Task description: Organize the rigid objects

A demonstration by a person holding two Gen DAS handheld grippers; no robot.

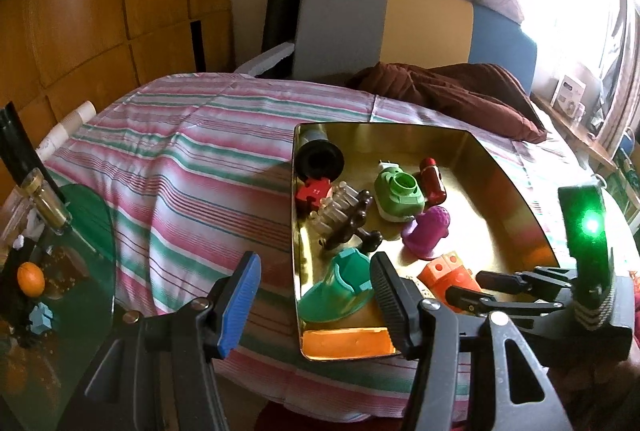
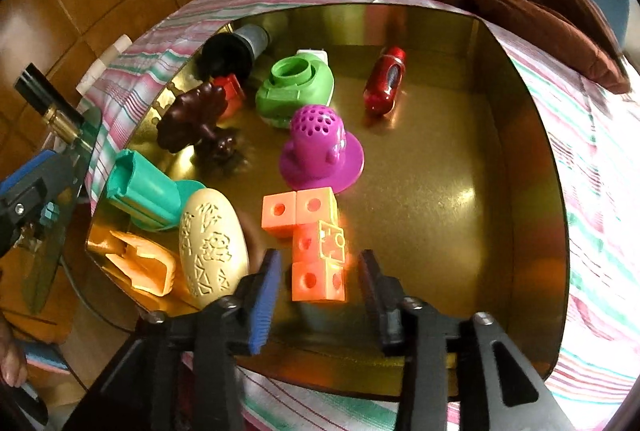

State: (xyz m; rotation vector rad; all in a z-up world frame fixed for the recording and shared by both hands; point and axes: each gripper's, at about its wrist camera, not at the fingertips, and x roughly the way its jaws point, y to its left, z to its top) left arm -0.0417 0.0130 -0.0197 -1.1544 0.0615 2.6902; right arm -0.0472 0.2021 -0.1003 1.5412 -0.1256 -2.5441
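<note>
Item: orange cube block (image 2: 316, 243), L-shaped, lying on the floor of the gold tin (image 2: 520, 159) near its front rim. Right gripper (image 2: 320, 283) released, pads apart on either side of the block's near end, not pressing it. Left gripper (image 1: 316, 295) open, empty, over the tin's front left corner. Cream oval (image 2: 212, 247) lies just left of the block.

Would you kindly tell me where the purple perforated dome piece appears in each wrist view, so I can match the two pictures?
Left wrist view: the purple dome piece sits right of centre in the gold tray, just below the green round piece.
Right wrist view: it stands at the picture's centre, above the orange cube block.
Shared landmark: the green round piece, directly behind the dome in both.
</note>
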